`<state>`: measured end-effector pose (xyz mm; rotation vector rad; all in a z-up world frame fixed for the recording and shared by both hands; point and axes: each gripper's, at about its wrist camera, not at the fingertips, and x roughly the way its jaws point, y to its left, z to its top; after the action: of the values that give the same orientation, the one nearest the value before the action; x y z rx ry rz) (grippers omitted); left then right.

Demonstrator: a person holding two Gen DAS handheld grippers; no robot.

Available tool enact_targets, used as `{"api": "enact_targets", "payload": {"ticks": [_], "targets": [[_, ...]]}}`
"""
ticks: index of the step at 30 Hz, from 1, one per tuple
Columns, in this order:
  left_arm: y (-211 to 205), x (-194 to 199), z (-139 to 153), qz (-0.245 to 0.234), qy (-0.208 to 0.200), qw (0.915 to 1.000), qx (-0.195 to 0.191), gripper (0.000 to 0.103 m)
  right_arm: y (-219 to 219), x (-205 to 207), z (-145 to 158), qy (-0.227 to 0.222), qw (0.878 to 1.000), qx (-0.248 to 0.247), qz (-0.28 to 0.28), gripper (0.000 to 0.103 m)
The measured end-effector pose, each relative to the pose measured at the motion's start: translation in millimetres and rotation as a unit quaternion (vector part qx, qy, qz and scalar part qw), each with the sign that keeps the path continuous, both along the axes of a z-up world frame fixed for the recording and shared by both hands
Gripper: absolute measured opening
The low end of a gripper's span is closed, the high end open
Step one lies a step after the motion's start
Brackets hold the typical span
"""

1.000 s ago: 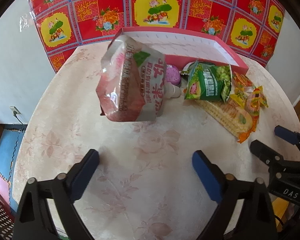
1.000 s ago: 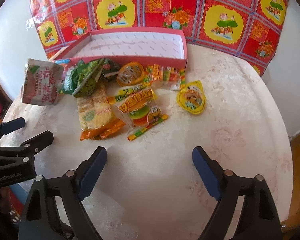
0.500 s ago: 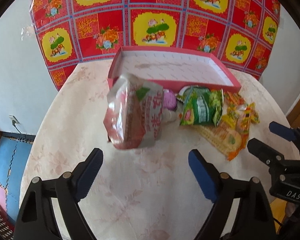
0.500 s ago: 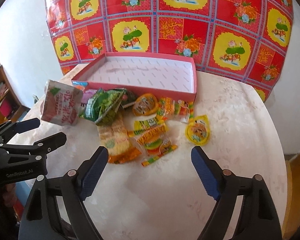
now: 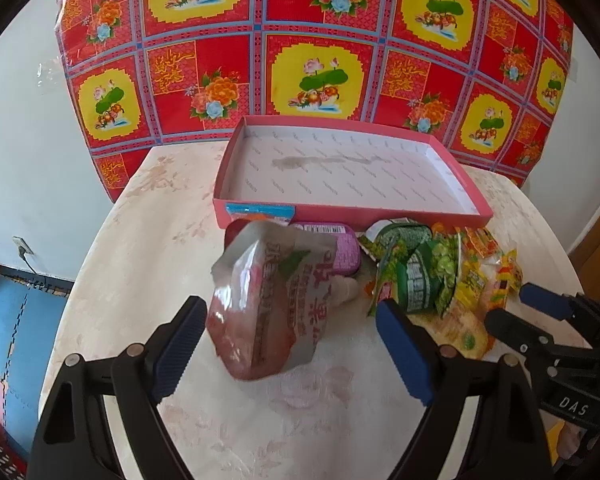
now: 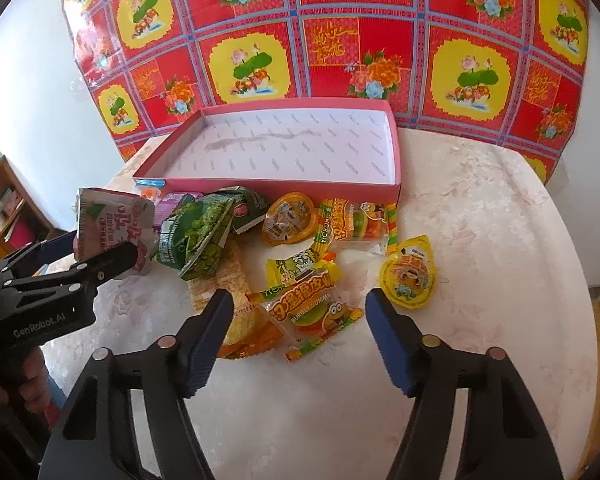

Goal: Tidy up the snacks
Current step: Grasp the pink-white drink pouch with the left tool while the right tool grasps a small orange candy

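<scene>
**Desk editor:** What did the frame show?

**Photographer:** Snacks lay heaped on the round desk [image 6: 480, 208] against the front wall of an empty pink box [image 5: 452, 168]. The left gripper [image 5: 292, 344] had its jaws spread wide on either side of a pink pouch [image 5: 276, 300], with nothing clamped. From that wrist camera the near pad looked just beside the pouch; I could not tell whether it touched.

**Desk editor:** And the other hand?

**Photographer:** The right gripper [image 6: 300, 332] hung over a burger gummy packet [image 6: 312, 312], jaws equally wide, holding nothing. A green pea bag [image 6: 198, 236], a yellow jelly cup [image 6: 408, 276] and a purple tub [image 5: 342, 250] lay nearby.

**Desk editor:** What could have gone wrong from there?

**Photographer:** In my judgement, the pouch. It appeared puffy and glossy, so jaws pinching its bulging middle might squeeze it out sideways. It also leaned against the purple tub, so a clumsy lift could drag neighbours along. On the right, the flat gummy packet offered little edge, and the pads might scrape the desk or catch the packets beneath it.
</scene>
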<state>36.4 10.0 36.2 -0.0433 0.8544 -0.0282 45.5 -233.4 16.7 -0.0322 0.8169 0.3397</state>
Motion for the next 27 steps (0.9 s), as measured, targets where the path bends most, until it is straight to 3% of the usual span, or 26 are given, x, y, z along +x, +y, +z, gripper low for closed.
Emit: {"api": "enact_targets", "payload": {"ticks": [11, 17, 27], "targets": [[2.4, 13.1, -12.0, 0.007, 0.018, 0.9998, -0.003, 0.078, -1.1, 9.7, -6.8, 0.013, 1.000, 0.005, -0.002, 0.055], [0.7, 15.9, -15.4, 0.003, 0.025, 0.9997, -0.005, 0.064, -0.6, 10.0, -6.7, 0.010, 1.000, 0.005, -0.002, 0.053], [-2.6, 10.7, -9.0, -0.006, 0.019, 0.9997, -0.014, 0.055, -2.1, 6.9, -3.4, 0.002, 1.000, 0.008, -0.003, 0.046]]}}
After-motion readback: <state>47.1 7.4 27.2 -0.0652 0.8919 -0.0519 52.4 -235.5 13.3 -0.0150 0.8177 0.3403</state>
